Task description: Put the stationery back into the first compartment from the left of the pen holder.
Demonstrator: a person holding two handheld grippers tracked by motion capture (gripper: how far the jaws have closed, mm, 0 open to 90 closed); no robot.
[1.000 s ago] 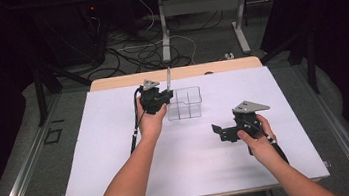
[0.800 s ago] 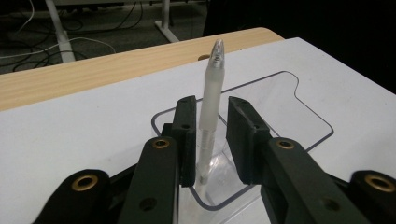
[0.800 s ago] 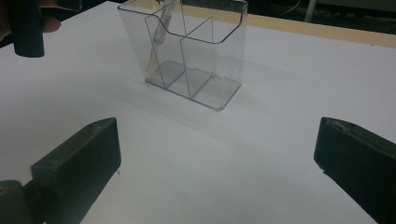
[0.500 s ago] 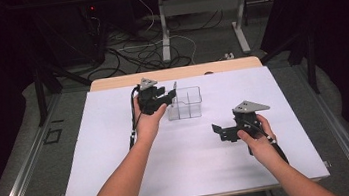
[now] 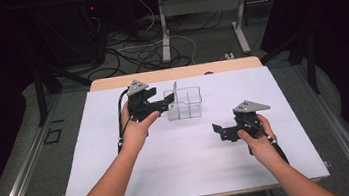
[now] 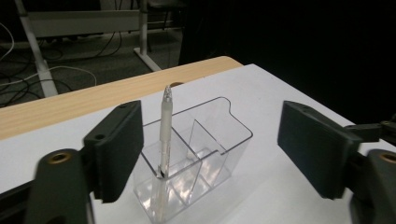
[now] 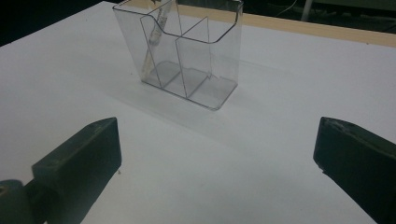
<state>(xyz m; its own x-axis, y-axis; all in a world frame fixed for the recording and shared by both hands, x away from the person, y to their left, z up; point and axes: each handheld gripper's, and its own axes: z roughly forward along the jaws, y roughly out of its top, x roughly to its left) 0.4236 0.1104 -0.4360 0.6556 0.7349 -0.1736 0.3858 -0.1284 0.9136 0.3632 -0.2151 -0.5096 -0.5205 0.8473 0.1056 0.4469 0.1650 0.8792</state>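
High view: left hand-held gripper (image 5: 162, 105) just beside clear plastic divided organiser box (image 5: 184, 104) on white surface (image 5: 180, 158); jaws have just been opening, nothing between. Right hand-held gripper (image 5: 222, 131) apart, jaws spread, empty, likely idle.

Left gripper view: slim translucent silver-grey pen (image 6: 164, 140) stands near-upright in box's corner compartment, tip down, leaning on wall; looks released.

Right gripper view: pen (image 7: 154, 32) visible through clear wall, in far compartment.
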